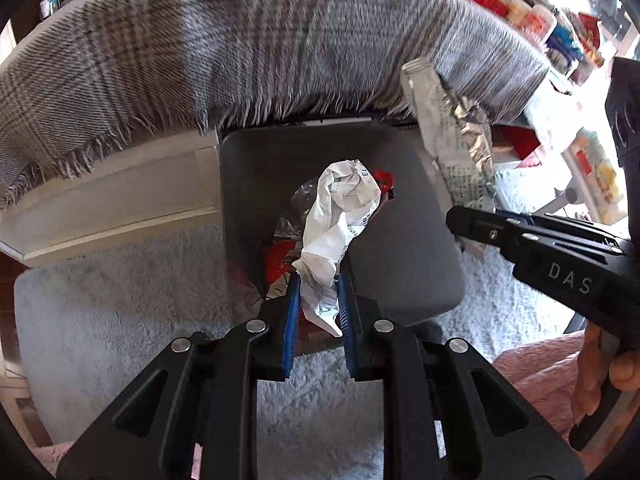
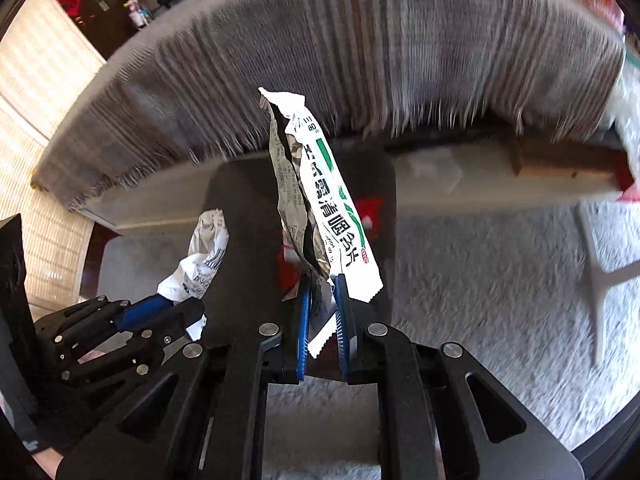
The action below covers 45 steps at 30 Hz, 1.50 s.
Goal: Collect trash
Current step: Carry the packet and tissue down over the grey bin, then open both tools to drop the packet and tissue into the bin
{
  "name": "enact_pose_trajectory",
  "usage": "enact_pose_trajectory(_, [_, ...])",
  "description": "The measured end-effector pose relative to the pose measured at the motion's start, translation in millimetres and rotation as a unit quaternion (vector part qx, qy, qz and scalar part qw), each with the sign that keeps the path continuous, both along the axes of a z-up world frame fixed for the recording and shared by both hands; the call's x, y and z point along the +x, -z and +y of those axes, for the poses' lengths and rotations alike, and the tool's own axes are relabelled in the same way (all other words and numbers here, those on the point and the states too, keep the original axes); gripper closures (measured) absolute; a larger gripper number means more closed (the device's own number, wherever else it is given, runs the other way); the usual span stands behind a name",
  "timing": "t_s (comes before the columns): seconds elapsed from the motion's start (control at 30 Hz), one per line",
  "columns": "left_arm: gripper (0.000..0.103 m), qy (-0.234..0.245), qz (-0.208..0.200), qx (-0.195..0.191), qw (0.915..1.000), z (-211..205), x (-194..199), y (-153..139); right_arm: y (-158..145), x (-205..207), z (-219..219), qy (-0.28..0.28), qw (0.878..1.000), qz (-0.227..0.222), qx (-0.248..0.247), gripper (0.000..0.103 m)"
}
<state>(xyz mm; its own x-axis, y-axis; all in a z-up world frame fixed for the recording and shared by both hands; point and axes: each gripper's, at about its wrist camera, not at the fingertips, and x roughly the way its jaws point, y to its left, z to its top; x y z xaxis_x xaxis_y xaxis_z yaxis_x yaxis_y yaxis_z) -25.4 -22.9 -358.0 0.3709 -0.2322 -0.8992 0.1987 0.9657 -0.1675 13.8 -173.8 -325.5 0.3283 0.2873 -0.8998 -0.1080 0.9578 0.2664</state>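
Note:
My left gripper (image 1: 318, 294) is shut on a crumpled white paper (image 1: 340, 216) and holds it over the open grey trash bin (image 1: 400, 264), which has red and foil trash inside. My right gripper (image 2: 322, 296) is shut on a long white and green foil wrapper (image 2: 320, 196) and holds it upright over the same dark bin (image 2: 244, 240). The wrapper (image 1: 452, 140) and right gripper (image 1: 472, 232) show at the right of the left wrist view. The left gripper (image 2: 192, 312) with its paper (image 2: 200, 256) shows at the left of the right wrist view.
A table with a grey plaid fringed cloth (image 1: 240, 48) overhangs the far side of the bin. Grey shaggy carpet (image 1: 120, 320) surrounds the bin. Snack packets (image 1: 532, 12) lie on the table at the right. A white chair leg (image 2: 600, 280) stands on the carpet.

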Motion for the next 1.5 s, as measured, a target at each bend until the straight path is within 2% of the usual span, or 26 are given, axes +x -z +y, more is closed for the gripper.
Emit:
enact_pose_trajectory(0.17, [0.085,0.003,0.023,-0.011,0.9997,-3,11,22,20,10,3,0.003,1.000,0.027,0.006,0.090])
enact_pose_trajectory(0.47, [0.082,0.004,0.043,-0.014,0.9990,-4,21,42,26,26,9,0.002,0.999,0.042,0.030,0.086])
enact_pose_trajectory(0.6, [0.066,-0.001,0.043,-0.015,0.9990,0,21,42,29,30,11,-0.001,0.998,0.048,0.026,0.086])
enact_pose_trajectory(0.67, [0.063,-0.003,0.039,-0.014,0.9991,2,20,40,29,30,11,-0.001,0.999,0.048,0.025,0.084])
enact_pose_trajectory(0.7, [0.059,-0.004,0.037,-0.014,0.9992,3,20,38,28,29,10,0.001,0.999,0.047,0.024,0.081])
enact_pose_trajectory(0.77, [0.055,-0.007,0.031,-0.016,0.9994,6,18,34,25,27,9,0.006,0.999,0.041,0.023,0.061])
enact_pose_trajectory(0.87, [0.052,-0.011,0.024,-0.012,0.9996,9,16,28,18,26,5,0.015,0.999,0.028,0.019,0.055])
enact_pose_trajectory(0.9, [0.048,-0.011,0.023,-0.010,0.9996,10,15,26,16,26,4,0.017,0.999,0.025,0.018,0.050])
enact_pose_trajectory(0.97, [0.040,-0.013,0.020,-0.007,0.9997,12,12,23,11,24,0,0.025,0.999,0.015,0.012,0.032])
enact_pose_trajectory(1.0, [0.035,-0.014,0.019,-0.007,0.9997,14,11,21,7,22,-3,0.033,0.999,0.004,0.005,0.027])
enact_pose_trajectory(1.07, [0.028,-0.016,0.019,-0.008,0.9997,15,9,18,2,18,-7,0.044,0.999,-0.012,-0.008,0.006])
enact_pose_trajectory(1.1, [0.022,-0.017,0.019,-0.008,0.9997,16,8,16,0,18,-8,0.048,0.999,-0.018,-0.011,0.005])
enact_pose_trajectory(1.2, [0.017,-0.022,0.014,-0.003,0.9997,19,4,7,-8,14,-11,0.045,0.999,-0.023,-0.009,0.005])
enact_pose_trajectory(1.33, [0.014,-0.022,0.012,0.002,0.9997,25,3,-10,-26,13,-21,0.050,0.998,-0.032,0.000,0.005])
enact_pose_trajectory(1.5, [0.013,-0.012,-0.011,0.008,0.9998,28,13,-48,-73,21,-41,0.066,0.995,-0.066,0.013,0.005])
